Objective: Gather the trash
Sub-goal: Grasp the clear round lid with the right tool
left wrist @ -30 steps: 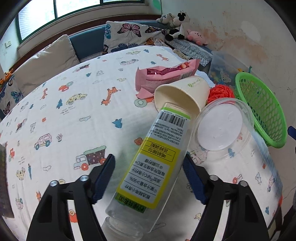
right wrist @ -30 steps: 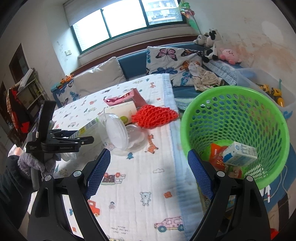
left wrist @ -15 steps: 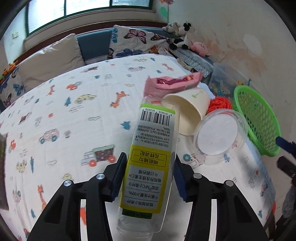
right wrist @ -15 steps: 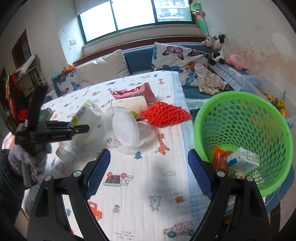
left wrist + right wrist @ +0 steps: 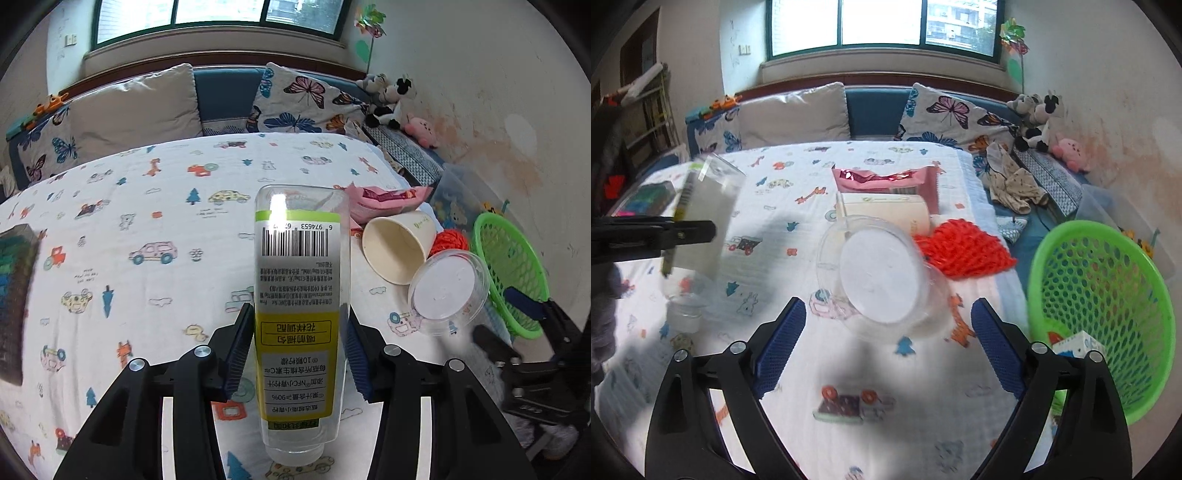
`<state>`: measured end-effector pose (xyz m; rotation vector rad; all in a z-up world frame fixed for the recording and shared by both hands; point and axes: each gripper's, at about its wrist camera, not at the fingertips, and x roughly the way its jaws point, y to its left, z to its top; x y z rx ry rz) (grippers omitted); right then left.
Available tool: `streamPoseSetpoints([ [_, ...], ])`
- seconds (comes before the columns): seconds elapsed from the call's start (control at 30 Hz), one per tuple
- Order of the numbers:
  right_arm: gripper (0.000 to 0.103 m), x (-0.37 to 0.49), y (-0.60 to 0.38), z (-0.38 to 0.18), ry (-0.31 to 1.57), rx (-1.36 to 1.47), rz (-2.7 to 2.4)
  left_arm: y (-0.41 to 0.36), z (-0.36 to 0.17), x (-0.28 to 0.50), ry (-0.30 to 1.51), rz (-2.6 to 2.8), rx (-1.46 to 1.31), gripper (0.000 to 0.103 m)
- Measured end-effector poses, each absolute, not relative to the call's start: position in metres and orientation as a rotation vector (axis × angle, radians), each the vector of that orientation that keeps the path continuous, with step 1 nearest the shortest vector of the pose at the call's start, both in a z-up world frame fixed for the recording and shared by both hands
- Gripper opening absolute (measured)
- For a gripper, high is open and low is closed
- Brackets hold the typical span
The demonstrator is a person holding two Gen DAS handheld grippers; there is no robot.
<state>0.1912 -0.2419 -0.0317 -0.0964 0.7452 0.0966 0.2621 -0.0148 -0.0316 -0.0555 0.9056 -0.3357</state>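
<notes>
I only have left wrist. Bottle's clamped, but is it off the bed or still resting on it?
Observer: Right wrist view shows the bottle lifted above the blanket, held by the left gripper with its neck hanging down.
Operator: Anything in the basket already? I only see its side.
Observer: Yes. The green basket holds a small white-and-blue carton and something orange at the bottom.
Operator: What's the right gripper doing?
Observer: The right gripper is open and empty, with the clear lidded tub lying on its side just ahead of its fingers.
</notes>
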Motion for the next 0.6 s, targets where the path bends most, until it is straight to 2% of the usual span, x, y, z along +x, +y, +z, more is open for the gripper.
streamPoseSetpoints([
  [0.27, 0.098, 0.215, -0.211, -0.052, 0.746, -0.254, -0.002, -0.002, -0.032, 0.256, 0.898, -0.338, -0.096, 0.046],
  [0.6, 0.098, 0.23, -0.192, -0.075, 0.755, -0.342, -0.063, 0.005, -0.033, 0.254, 0.892, -0.355, -0.114, 0.046],
])
